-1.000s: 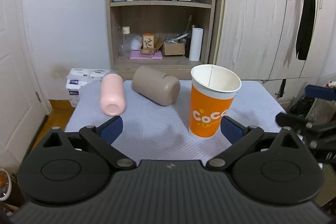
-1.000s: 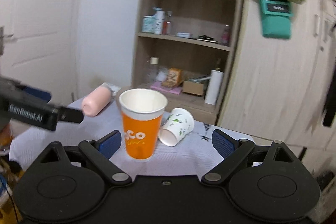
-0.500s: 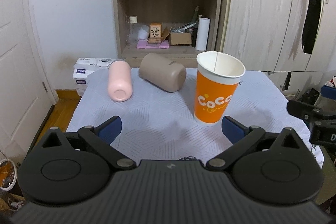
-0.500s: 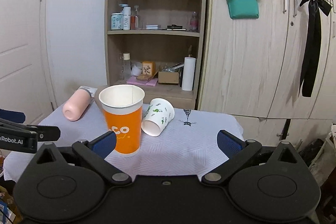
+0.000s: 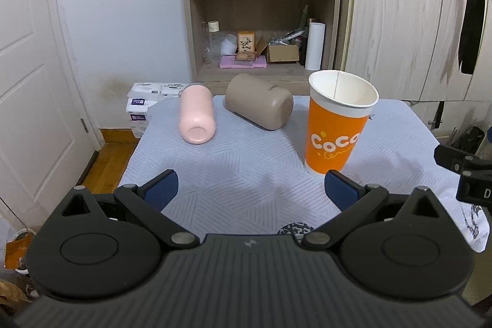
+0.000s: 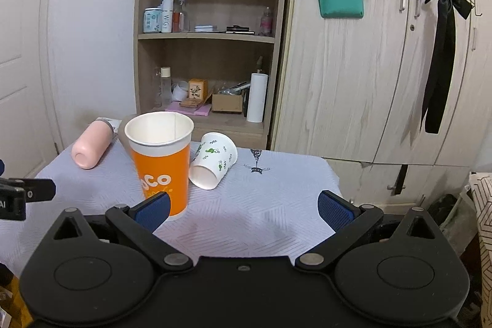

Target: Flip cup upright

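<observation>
Nearest us, both the left gripper [image 5: 249,186] and the right gripper [image 6: 244,207] hang over the front of the surface [image 5: 246,174] with fingers spread wide, holding nothing. The orange cup [image 6: 161,162] already stands upright. Just behind it the small leaf-printed cup [image 6: 213,160] lies on its side, as do the tan cup [image 5: 258,100] and pink cup [image 5: 196,116] farther back, so we judge three flips remain.

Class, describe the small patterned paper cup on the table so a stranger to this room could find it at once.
Start at the table with the pale lilac cloth in front of the wooden shelf unit. Find the tall orange cup standing upright; the small white paper cup lies on its side just to the right of it. Unlike the pink bottle and the orange cup, it is printed with little green leaves, its open mouth facing the camera.
</observation>
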Available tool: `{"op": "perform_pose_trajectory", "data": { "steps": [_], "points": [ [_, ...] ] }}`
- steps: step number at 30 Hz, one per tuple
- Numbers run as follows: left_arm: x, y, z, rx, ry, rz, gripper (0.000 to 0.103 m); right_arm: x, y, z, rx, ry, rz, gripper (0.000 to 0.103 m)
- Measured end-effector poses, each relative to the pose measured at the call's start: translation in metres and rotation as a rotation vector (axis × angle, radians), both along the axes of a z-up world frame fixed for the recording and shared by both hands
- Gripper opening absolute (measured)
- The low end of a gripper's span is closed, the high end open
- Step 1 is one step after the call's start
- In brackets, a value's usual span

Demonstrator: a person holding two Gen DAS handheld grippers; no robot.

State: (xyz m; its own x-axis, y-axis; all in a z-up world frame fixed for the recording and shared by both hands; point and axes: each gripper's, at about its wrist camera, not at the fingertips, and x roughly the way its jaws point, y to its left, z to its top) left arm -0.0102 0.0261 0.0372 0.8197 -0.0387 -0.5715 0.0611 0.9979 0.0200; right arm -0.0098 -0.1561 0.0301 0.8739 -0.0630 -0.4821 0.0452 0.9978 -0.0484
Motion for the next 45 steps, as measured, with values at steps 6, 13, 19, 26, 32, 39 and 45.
{"op": "perform_pose_trajectory", "data": {
  "steps": [6, 13, 19, 26, 32, 39, 45],
  "points": [
    [-0.0004, -0.0001, -0.0027, 0.013, 0.01, 0.004, 0.103, -0.0002, 0.0004, -0.0002, 0.014, 0.018, -0.018, 0.103],
    [0.0, 0.0009, -0.0066, 0.018, 0.026, 0.009, 0.103, -0.0007, -0.003, -0.0004, 0.029, 0.027, -0.03, 0.103],
    [0.0016, 0.0012, -0.006, 0.033, 0.032, 0.021, 0.103, -0.0002, -0.0038, -0.0003, 0.031, 0.03, -0.034, 0.103],
    [0.0042, 0.0004, -0.0077, 0.057, 0.058, 0.026, 0.103, 0.0, -0.0044, -0.0017, 0.037, 0.035, -0.033, 0.103],
    [0.0048, 0.0025, -0.009, 0.044, 0.068, 0.024, 0.103, -0.002, -0.0029, 0.0006, 0.036, 0.03, -0.028, 0.103],
    [0.0044, 0.0066, -0.0066, 0.028, 0.055, 0.044, 0.103, -0.005, -0.0012, 0.0017, 0.031, 0.024, -0.023, 0.103],
    [0.0028, 0.0075, -0.0061, 0.015, 0.054, 0.04, 0.103, -0.0046, -0.002, 0.0016, 0.031, 0.029, -0.026, 0.103]
  ]
}}
